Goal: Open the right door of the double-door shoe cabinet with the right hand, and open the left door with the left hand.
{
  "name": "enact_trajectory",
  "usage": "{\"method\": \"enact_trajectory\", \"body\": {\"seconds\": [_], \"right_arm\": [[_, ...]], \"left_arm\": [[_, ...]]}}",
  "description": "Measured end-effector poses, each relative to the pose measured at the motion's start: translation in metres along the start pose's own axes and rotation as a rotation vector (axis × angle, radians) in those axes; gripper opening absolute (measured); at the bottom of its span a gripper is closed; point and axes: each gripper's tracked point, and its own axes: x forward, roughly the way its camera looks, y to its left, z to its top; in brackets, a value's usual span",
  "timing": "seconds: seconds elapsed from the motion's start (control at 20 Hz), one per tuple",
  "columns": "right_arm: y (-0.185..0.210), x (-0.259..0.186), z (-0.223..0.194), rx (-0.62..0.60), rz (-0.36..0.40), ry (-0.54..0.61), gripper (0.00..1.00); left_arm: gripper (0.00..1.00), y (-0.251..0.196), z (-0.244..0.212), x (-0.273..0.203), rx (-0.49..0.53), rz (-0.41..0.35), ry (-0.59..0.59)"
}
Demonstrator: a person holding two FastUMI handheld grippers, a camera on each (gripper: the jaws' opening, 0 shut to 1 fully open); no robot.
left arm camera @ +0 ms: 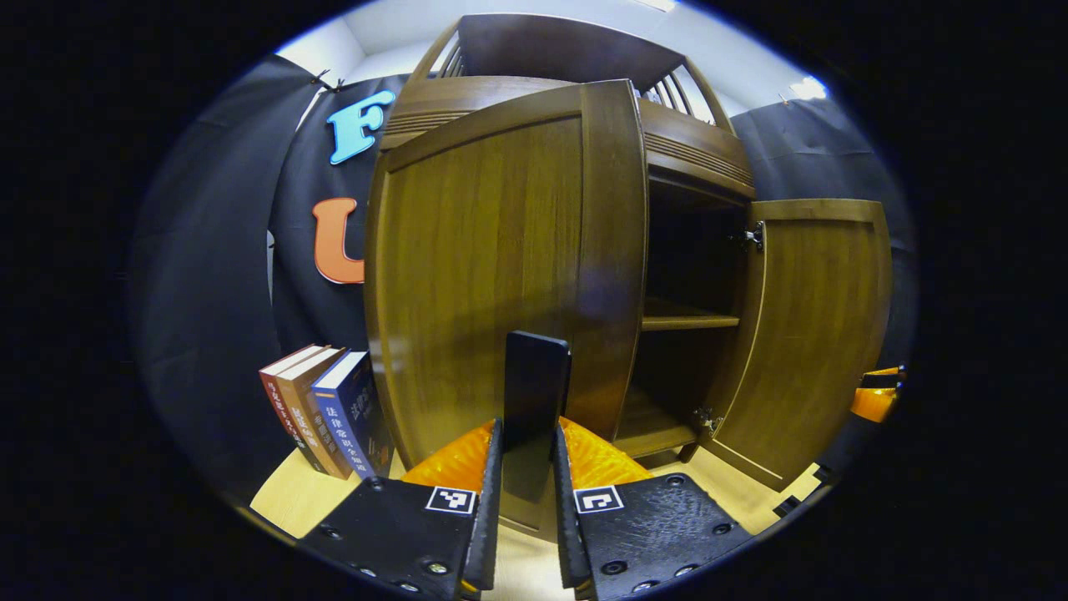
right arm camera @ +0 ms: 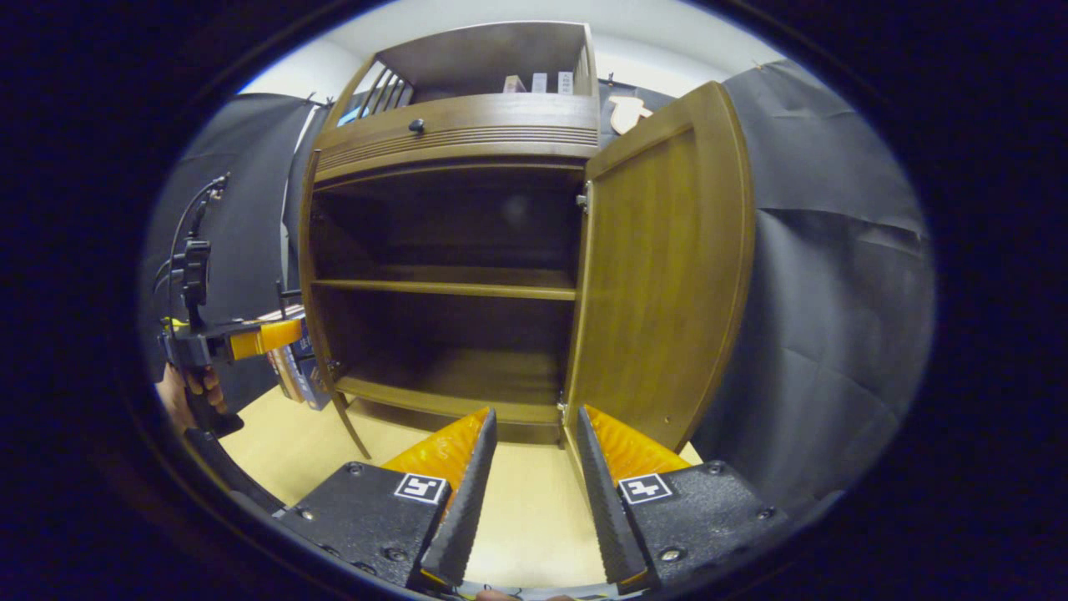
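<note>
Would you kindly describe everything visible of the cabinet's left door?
The left door is a brown, wood-grained panel with a raised frame and a curved top edge. It stands upright, swung partway open on its left-hand hinges. A dark, flat upright handle sits near its free edge, and the left tongs are shut on that handle. Books stand on the floor beside the door.

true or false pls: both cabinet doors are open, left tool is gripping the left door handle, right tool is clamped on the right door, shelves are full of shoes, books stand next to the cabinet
1. Both doors are open: true; left door, right door.
2. Left tool grips the handle: true.
3. Right tool is clamped on the right door: false; its fingers are apart, holding nothing.
4. The shelves are full of shoes: false; no shoes are visible.
5. Books stand beside the cabinet: true.
</note>
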Motion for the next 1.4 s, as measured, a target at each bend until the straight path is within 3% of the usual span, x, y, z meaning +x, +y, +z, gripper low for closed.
{"method": "enact_trajectory", "body": {"seconds": [0.8, 0.9, 0.95, 1.0, 1.3, 1.35, 1.4], "right_arm": [[0.061, 0.026, 0.011, -0.057, 0.136, 0.006, 0.62], [0.068, 0.029, 0.013, -0.067, 0.149, 0.006, 0.64], [0.07, 0.03, 0.014, -0.07, 0.152, 0.006, 0.64], [0.073, 0.031, 0.015, -0.071, 0.156, 0.004, 0.62], [0.083, 0.037, 0.021, -0.069, 0.153, -0.007, 0.61], [0.084, 0.039, 0.021, -0.068, 0.152, -0.007, 0.61], [0.085, 0.04, 0.022, -0.066, 0.152, -0.007, 0.62]], "left_arm": [[0.27, 0.096, -0.012, -0.071, -0.104, 0.215, -0.016], [0.22, 0.108, -0.009, -0.076, -0.084, 0.242, -0.026], [0.07, 0.115, -0.007, -0.075, -0.075, 0.248, -0.033], [0.22, 0.119, -0.004, -0.078, -0.078, 0.248, -0.04], [0.22, 0.149, 0.0, -0.092, -0.071, 0.278, -0.049], [0.07, 0.155, -0.001, -0.089, -0.055, 0.272, -0.048], [0.08, 0.156, -0.002, -0.089, -0.043, 0.267, -0.044]]}}
